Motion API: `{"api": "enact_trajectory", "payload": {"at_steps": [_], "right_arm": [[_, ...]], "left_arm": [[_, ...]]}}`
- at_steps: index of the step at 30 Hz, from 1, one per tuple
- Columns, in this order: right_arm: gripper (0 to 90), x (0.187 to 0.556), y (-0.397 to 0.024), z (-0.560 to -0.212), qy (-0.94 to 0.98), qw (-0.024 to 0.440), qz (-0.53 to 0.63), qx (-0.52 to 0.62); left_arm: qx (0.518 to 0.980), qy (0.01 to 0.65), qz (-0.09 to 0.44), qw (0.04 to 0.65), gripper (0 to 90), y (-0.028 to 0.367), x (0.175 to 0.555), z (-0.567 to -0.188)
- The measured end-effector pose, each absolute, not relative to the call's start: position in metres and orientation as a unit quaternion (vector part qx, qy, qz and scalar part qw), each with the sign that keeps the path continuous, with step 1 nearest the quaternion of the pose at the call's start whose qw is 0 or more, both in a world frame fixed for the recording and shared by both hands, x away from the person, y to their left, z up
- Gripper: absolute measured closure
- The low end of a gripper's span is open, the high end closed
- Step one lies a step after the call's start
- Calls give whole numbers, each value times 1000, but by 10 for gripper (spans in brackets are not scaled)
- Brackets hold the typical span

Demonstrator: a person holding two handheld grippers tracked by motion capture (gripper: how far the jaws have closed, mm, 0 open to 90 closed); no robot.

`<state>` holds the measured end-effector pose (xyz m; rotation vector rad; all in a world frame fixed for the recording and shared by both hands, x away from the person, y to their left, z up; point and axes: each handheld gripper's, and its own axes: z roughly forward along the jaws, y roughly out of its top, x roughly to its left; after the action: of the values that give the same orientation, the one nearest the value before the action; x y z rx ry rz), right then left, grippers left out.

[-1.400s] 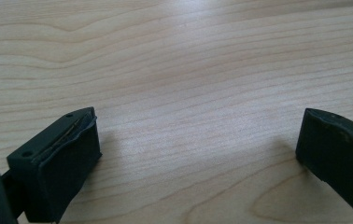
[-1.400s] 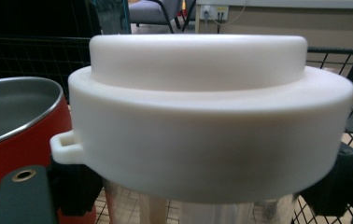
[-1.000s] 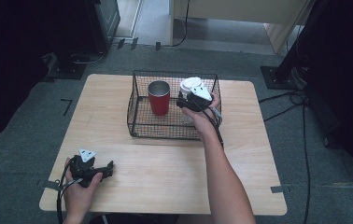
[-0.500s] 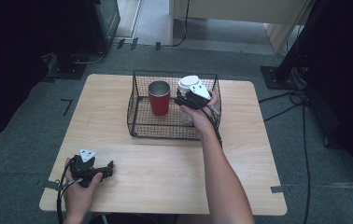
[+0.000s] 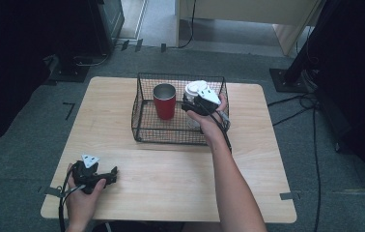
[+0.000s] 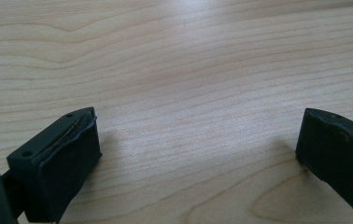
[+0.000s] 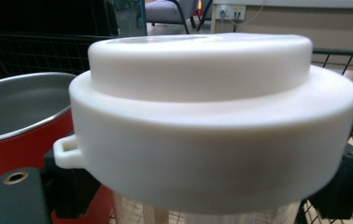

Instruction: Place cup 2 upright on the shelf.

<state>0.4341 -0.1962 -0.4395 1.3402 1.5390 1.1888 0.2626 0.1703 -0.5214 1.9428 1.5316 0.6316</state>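
right gripper (image 5: 196, 107): jaws just easing apart around white-lidded jar (image 7: 212, 126), grip uncertain | left gripper (image 5: 104, 175): wide open, empty | jar upright in wire basket (image 5: 144, 130) beside red cup (image 5: 164, 100)

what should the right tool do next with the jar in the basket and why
Probably draw the right tool back and up from the jar. Its jaws have just been opening, the jar still between them, and it stands upright in the basket beside the red cup, so the placing looks done.

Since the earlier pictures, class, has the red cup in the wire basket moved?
No. In the high view the red cup stands by the left wall of the wire basket, beside the white-lidded jar, as before.
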Motion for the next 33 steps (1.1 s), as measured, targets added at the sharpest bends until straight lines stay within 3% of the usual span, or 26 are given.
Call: {"api": "enact_trajectory", "payload": {"at_steps": [33], "right_arm": [[131, 452, -191, -443, 584, 407, 461, 530]], "left_arm": [[728, 574, 237, 291, 2, 170, 263, -521]]}}
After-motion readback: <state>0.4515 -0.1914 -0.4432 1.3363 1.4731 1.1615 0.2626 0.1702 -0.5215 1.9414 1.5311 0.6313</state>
